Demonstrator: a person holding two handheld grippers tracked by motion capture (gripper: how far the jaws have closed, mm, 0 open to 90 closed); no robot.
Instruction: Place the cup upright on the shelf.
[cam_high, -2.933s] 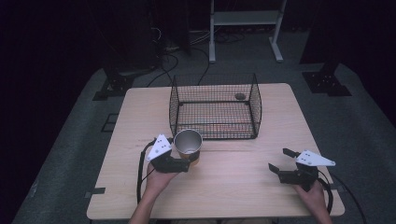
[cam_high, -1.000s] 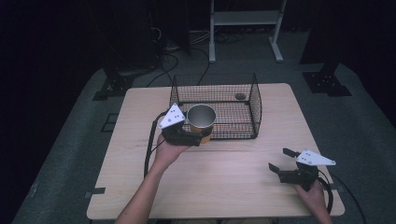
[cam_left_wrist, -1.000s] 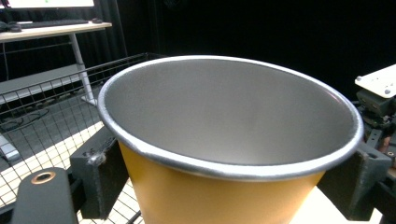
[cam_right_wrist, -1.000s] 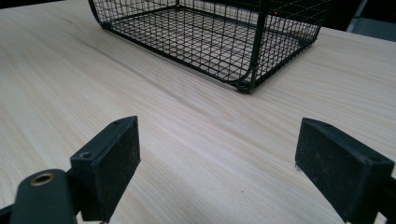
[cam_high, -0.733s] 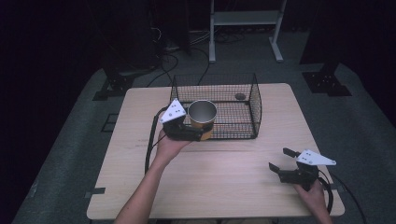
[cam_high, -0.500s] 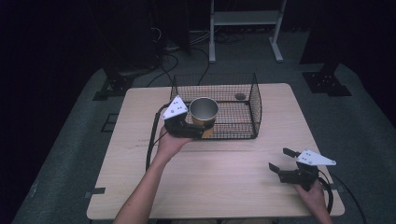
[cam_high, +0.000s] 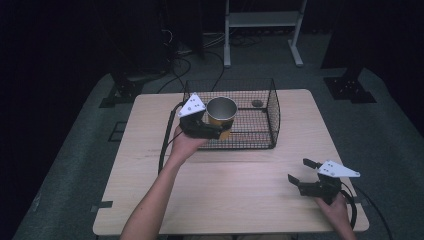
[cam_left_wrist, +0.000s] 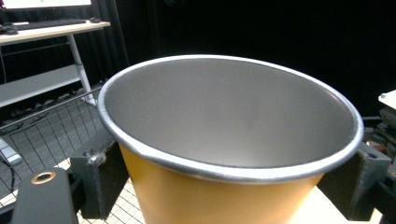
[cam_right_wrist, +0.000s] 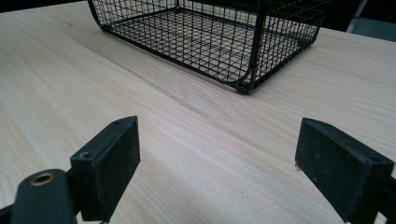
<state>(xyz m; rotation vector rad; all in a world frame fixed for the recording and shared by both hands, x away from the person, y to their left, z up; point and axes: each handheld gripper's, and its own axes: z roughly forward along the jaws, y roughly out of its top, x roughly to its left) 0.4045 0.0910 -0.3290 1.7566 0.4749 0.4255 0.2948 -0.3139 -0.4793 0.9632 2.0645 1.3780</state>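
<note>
The left hand-held gripper (cam_high: 212, 131) is raised on an outstretched forearm, jaws clamped; the right hand-held gripper (cam_high: 301, 173) rests low, jaws apart.

A light wooden table (cam_high: 235, 185) stands on a grey floor mat (cam_high: 75, 170), its grain running lengthwise in the right gripper view. Strips of dark tape (cam_high: 101, 205) sit at the table's left edge. Beyond the table's far edge, black cables (cam_high: 182, 65) lie tangled on the floor near a white metal stand (cam_high: 261, 20) with a low shelf. A black floor base (cam_high: 348, 87) rests off the far right corner, and another (cam_high: 120, 92) off the far left. In the left gripper view, a pale desk (cam_left_wrist: 44, 29) carries a keyboard (cam_left_wrist: 49, 22), with black curtains behind it.
</note>
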